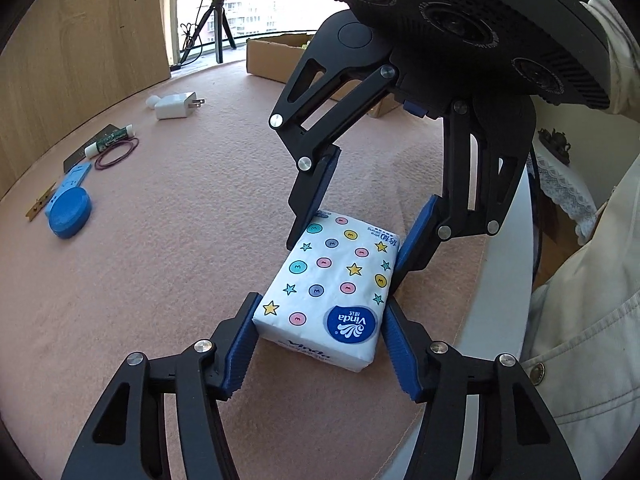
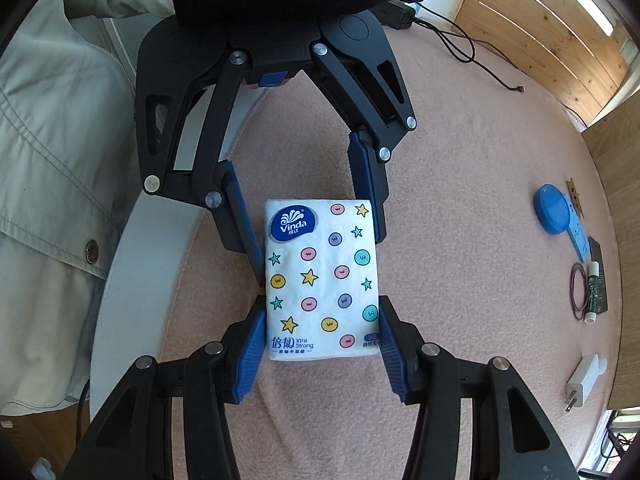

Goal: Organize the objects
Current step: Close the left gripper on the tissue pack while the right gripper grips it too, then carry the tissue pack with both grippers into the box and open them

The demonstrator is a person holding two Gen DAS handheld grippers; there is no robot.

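A white Vinda tissue pack [image 1: 334, 286] with coloured dots and stars lies on the pink mat near the table's front edge; it also shows in the right wrist view [image 2: 322, 278]. My left gripper [image 1: 320, 316] has its blue pads against the pack's two long sides at the logo end. My right gripper [image 2: 322, 320] grips the other end, pads touching both long sides. Each gripper shows in the other's view, the right one [image 1: 356, 236] and the left one [image 2: 312, 216] facing each other across the pack.
Along the wooden wall lie a blue round lid [image 1: 70, 212], a blue flat piece [image 1: 70, 180], a lip balm tube [image 1: 108, 142], a maroon rubber band [image 1: 118, 152], a white charger plug [image 1: 176, 106] and a clothespin [image 1: 40, 202]. A cardboard box [image 1: 276, 58] sits far back. The person's jacket [image 2: 52, 128] is by the table edge.
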